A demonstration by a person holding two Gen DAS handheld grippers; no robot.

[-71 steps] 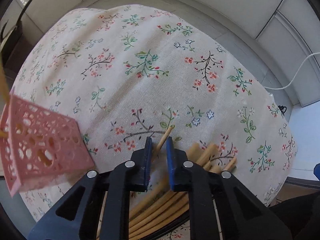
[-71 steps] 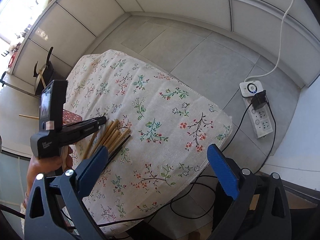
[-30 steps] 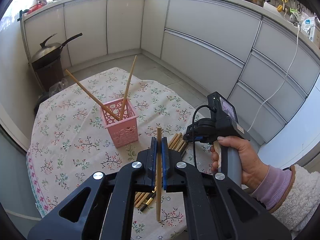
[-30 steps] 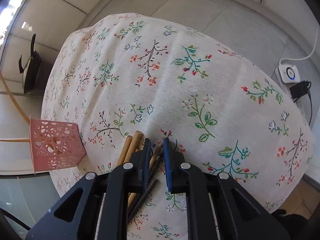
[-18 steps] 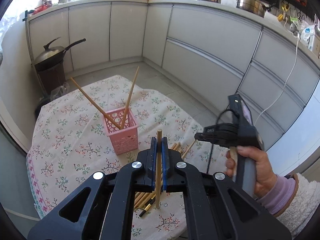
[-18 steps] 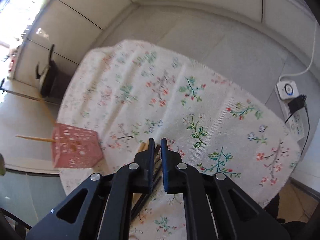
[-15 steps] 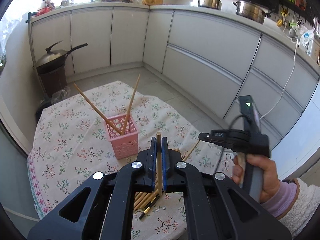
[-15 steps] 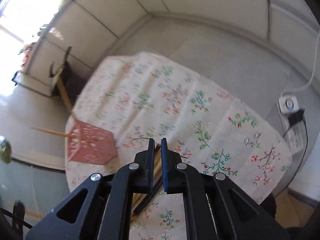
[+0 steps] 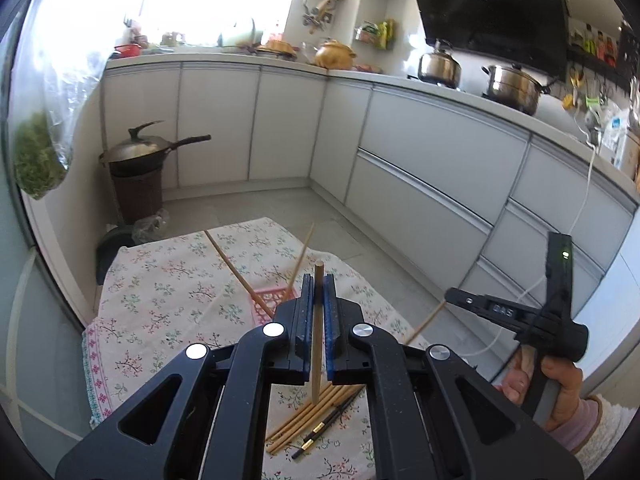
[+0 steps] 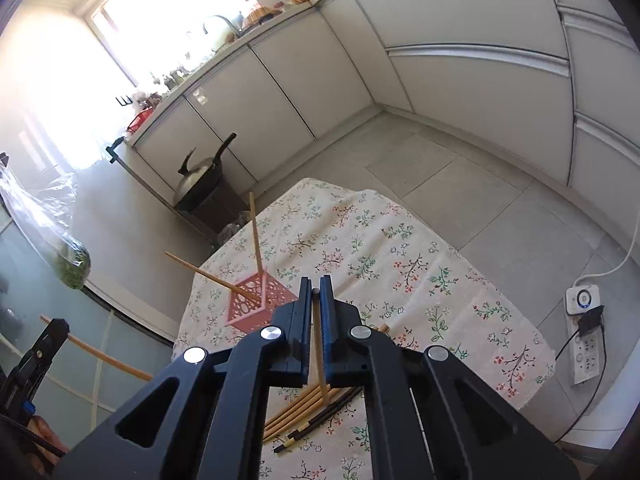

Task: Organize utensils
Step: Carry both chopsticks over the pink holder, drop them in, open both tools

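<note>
Two chopsticks: one clamped upright in each gripper.
left gripper [image 9: 317,300]: pink basket [image 9: 269,299] seen just beyond, nearer.
right gripper [image 10: 316,298]: basket [image 10: 256,304] seen beyond, leftward.

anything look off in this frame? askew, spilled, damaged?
Nothing spilled or damaged. The two chopsticks in the pink basket splay apart at steep angles rather than standing together. One black pair lies among the bamboo chopsticks on the tablecloth.
</note>
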